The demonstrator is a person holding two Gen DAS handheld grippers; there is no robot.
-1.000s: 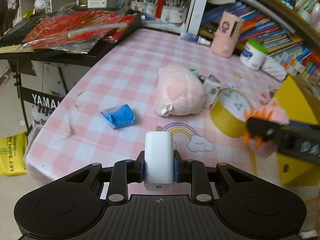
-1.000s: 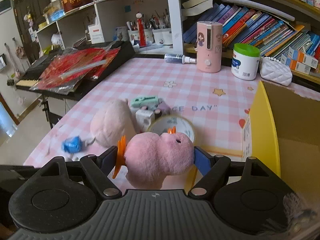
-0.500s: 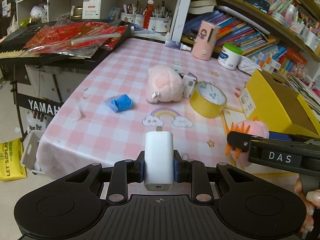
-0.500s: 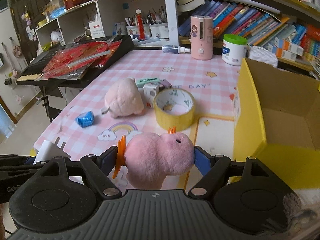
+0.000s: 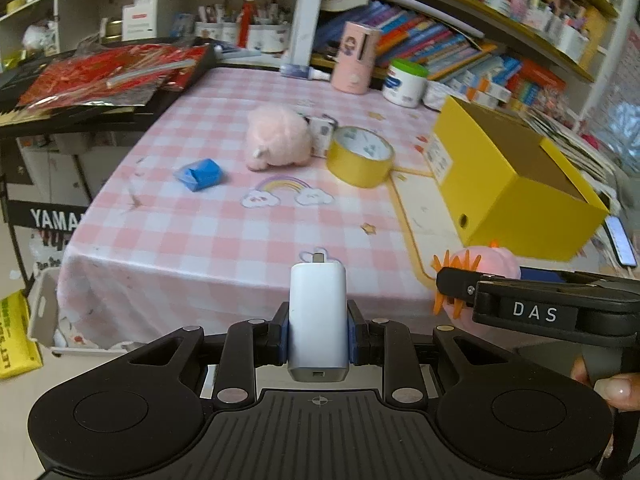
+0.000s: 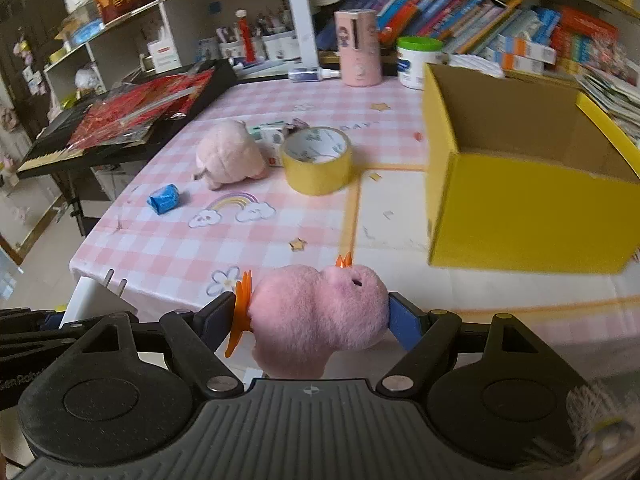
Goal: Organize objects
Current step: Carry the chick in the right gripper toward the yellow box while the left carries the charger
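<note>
My left gripper [image 5: 318, 336] is shut on a white charger [image 5: 318, 316], held over the table's near edge. My right gripper [image 6: 316, 316] is shut on a pink plush toy with orange spikes [image 6: 320, 312]; the same pink plush toy [image 5: 492, 260] shows at the right in the left wrist view. An open yellow box [image 6: 516, 200] stands on the table to the right, and the yellow box [image 5: 508, 184] is beyond the toy. On the pink checked cloth lie a pale pink plush [image 5: 278, 142], a yellow tape roll [image 5: 360, 156] and a blue packet [image 5: 200, 174].
A keyboard covered with red foil packs [image 5: 100, 76] stands off the table's left side. A pink canister [image 5: 356, 56], a white jar with a green lid [image 5: 404, 82] and bookshelves line the back. A phone [image 5: 620, 240] lies right of the box. A person's fingers [image 5: 608, 384] hold the right gripper.
Both grippers have pulled back toward the table's near edge with their loads; the table objects look farther away. The yellow box now shows more fully in both views.
</note>
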